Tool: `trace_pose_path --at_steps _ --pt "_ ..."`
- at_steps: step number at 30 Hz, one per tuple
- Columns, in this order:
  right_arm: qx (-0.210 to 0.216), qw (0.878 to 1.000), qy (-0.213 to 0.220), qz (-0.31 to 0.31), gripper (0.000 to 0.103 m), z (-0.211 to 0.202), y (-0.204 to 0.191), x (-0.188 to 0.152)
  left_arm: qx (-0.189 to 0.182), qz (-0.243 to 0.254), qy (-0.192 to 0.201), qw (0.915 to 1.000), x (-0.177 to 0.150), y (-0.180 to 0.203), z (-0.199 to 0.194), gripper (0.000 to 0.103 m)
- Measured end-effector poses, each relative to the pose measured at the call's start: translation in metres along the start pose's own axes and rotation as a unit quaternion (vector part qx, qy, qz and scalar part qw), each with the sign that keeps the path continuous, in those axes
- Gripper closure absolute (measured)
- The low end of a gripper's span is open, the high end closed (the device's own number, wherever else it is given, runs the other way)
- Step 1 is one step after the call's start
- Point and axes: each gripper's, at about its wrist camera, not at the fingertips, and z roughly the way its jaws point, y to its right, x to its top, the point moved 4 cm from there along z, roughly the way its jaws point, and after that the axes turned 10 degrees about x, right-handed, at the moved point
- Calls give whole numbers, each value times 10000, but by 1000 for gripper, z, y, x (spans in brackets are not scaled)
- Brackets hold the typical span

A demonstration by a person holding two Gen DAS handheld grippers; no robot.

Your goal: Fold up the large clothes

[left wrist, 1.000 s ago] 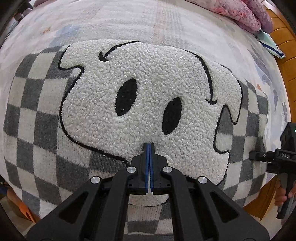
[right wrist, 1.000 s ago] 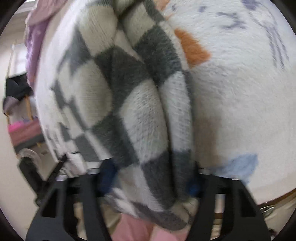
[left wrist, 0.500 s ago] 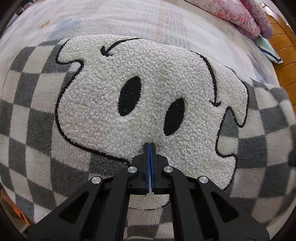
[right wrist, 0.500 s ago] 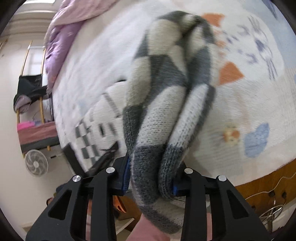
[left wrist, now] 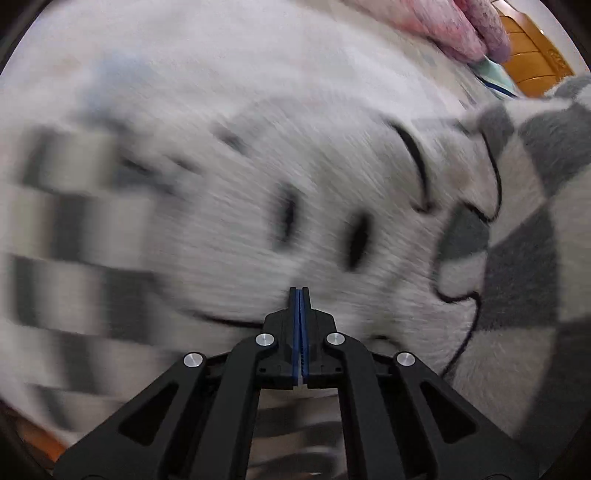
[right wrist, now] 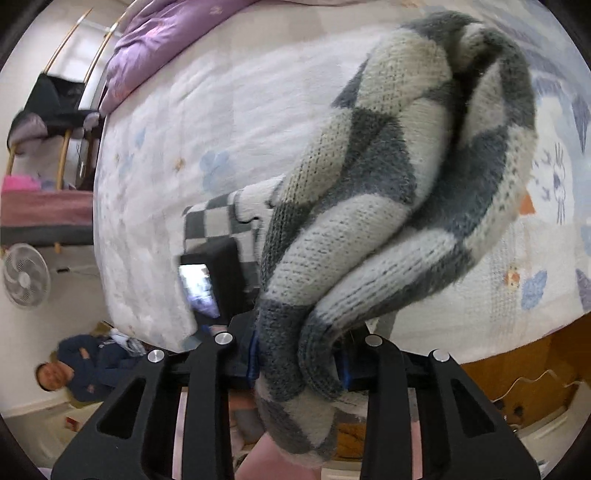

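Observation:
A grey-and-white checkered knit sweater (left wrist: 524, 236) with a fluffy white ghost patch (left wrist: 229, 236) lies on the bed. My left gripper (left wrist: 299, 291) points down at the patch's lower edge, jaws shut, with a thin sliver of the knit pinched between the pads. In the right wrist view a bunched, twisted part of the sweater (right wrist: 399, 177) hangs lifted above the bed. My right gripper (right wrist: 299, 362) has this bunch between its jaws, which are closing, pads pressing on it. The lifted fold rises at the right of the left wrist view.
The bed sheet (right wrist: 177, 110) is white with small prints. A purple duvet (right wrist: 155, 40) and a pink one (left wrist: 443, 29) lie at the head. A wooden bed frame (left wrist: 532, 62), a fan (right wrist: 24, 275), a clothes rack (right wrist: 48, 107) and a seated person (right wrist: 92, 365) are around the bed.
My right gripper has risen high above the bed with the bunched sweater. The checkered fold has come in over the ghost patch's right side. The left gripper has shifted sideways, blurring its view.

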Motion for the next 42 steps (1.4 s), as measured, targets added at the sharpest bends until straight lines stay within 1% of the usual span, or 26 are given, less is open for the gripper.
trace_pose_path --at_steps 1,4,7,9,10,11,12,14,16,17,18,20,22,23,24,25,26,27,28,29,31,33,36,38,40,42 --pt "-84 9998 -43 -167 74 6 -15 -1 201 -138 82 9997 2 -22 -13 100" --pt "-193 9981 -309 -494 74 34 -52 -6 196 -638 180 9976 2 -79 -40 100" --pt "-350 9933 -673 -872 74 73 -83 -14 726 -1078 241 9912 -14 -152 -62 100" --pt "-355 9893 -902 -1093 74 101 -105 -14 914 -1405 181 9857 -30 -192 -70 100" --pt "-347 9855 -1062 -1279 75 116 -115 -16 930 -1636 105 9821 -42 -215 -72 100" --pt "-274 9811 -1228 -1472 79 131 -126 -20 953 -1804 38 9790 -50 -229 -74 100" --pt "-202 9776 -1359 -1594 79 142 -136 -21 1034 -2012 -81 9740 -64 -248 -73 100" --pt "-475 9587 -1724 -2211 80 177 -159 -25 1229 -2238 -296 9664 -88 -271 -71 100" --pt "-632 9499 -1845 -2444 79 206 -167 -22 1375 -2456 -533 9581 -113 -292 -66 100" --pt "-706 9390 -2076 -2649 80 226 -168 -19 1382 -2537 -632 9553 -122 -296 -64 100" --pt "-718 9391 -2078 -2642 80 241 -165 -12 1365 -2625 -749 9523 -132 -302 -60 100" --pt "-664 9468 -2116 -2332 80 261 -152 -3 1236 -2781 -901 9483 -144 -307 -55 99" --pt "-472 9582 -2275 -1667 78 281 -129 16 875 -2902 -874 9490 -147 -303 -56 96" --pt "-264 9648 -2327 -1198 74 282 -120 23 607 -2917 -813 9511 -143 -296 -57 81" --pt "-88 9667 -2367 -967 72 279 -117 27 339 -2890 -711 9541 -136 -287 -61 53" --pt "7 9663 -2395 -944 69 275 -118 29 140 -2865 -593 9561 -130 -280 -64 42" --pt "69 9653 -2397 -1033 60 268 -117 29 -202 -2812 -363 9587 -121 -269 -70 36" --pt "83 9649 -2381 -1103 51 263 -118 28 -554 -2722 -196 9604 -111 -257 -75 33" --pt "33 9652 -2354 -1137 35 259 -116 27 -842 -2606 -167 9616 -101 -245 -76 29" --pt "-27 9658 -2326 -1142 34 255 -114 27 -998 -2522 -182 9623 -93 -237 -77 23" --pt "43 9647 -2402 -1080 34 251 -111 25 -1274 -2357 -50 9634 -74 -217 -75 22" --pt "104 9619 -2522 -1049 34 244 -106 24 -1345 -2271 -111 9645 -59 -203 -68 19" --pt "36 9573 -2686 -1065 33 225 -101 31 -1276 -2287 -311 9646 -47 -194 -58 17" --pt "301 9567 -2576 -1323 33 195 -108 44 -1188 -2251 -277 9667 -41 -193 -56 17" --pt "449 9555 -2373 -1693 33 166 -119 62 -1158 -2183 -283 9686 -36 -192 -54 16" --pt "404 9560 -2029 -2080 13 143 -128 88 -1244 -2179 -322 9675 -33 -192 -47 13"
